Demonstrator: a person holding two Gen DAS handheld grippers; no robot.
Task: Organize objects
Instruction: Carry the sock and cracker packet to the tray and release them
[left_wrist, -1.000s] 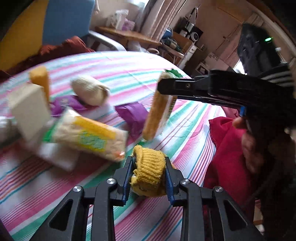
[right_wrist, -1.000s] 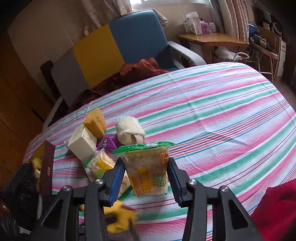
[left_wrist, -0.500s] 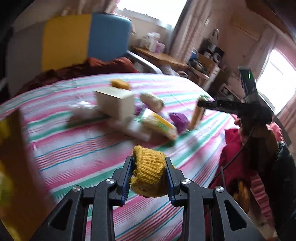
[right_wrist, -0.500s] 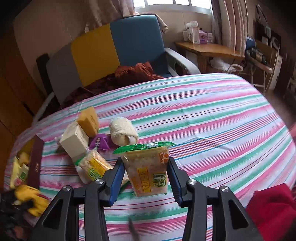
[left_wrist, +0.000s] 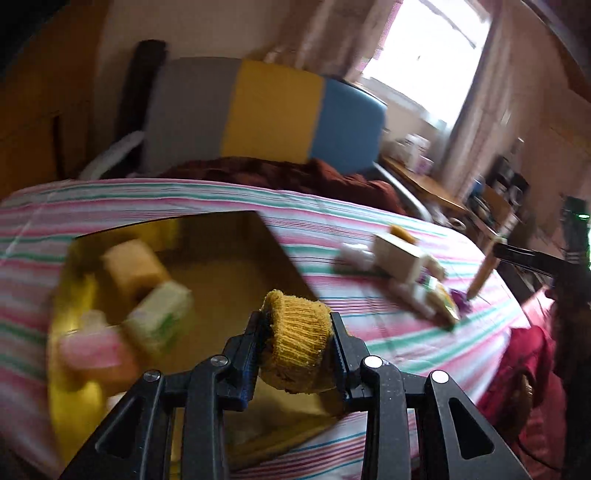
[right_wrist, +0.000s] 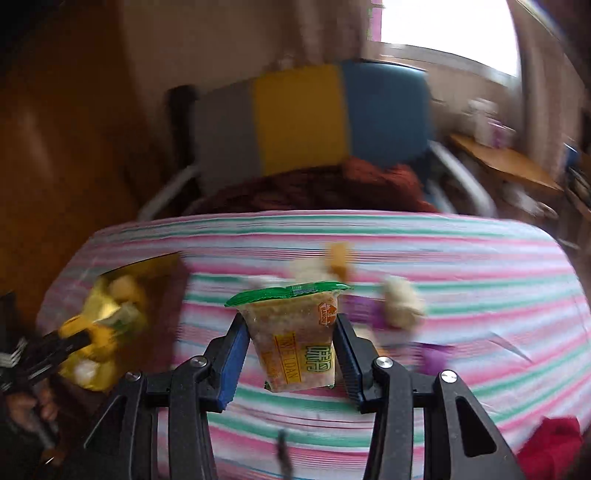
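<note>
My left gripper (left_wrist: 295, 343) is shut on a rolled mustard-yellow sock (left_wrist: 295, 347) and hangs over the near right corner of an open box with a gold lining (left_wrist: 229, 258). Inside the box lie a tan block (left_wrist: 133, 266), a green-white pack (left_wrist: 162, 317) and a pink pack (left_wrist: 92, 350). My right gripper (right_wrist: 291, 350) is shut on a clear snack packet with a green top edge (right_wrist: 295, 332), held above the striped tablecloth (right_wrist: 480, 350). The right wrist view shows the left gripper (right_wrist: 86, 338) with the yellow sock at the left, by the box (right_wrist: 147, 273).
A blurred heap remains on the cloth: a white box (left_wrist: 399, 258), an orange sponge (left_wrist: 402, 232), a cream sock roll (right_wrist: 402, 302), purple wrappers (right_wrist: 436, 354). A grey, yellow and blue armchair (left_wrist: 273, 110) with a brown garment stands behind the table. Red fabric (left_wrist: 524, 362) lies at the right edge.
My left gripper swung left from the heap to over the gold-lined box, still gripping the yellow sock. My right gripper rose and shifted left with the snack packet still in it.
</note>
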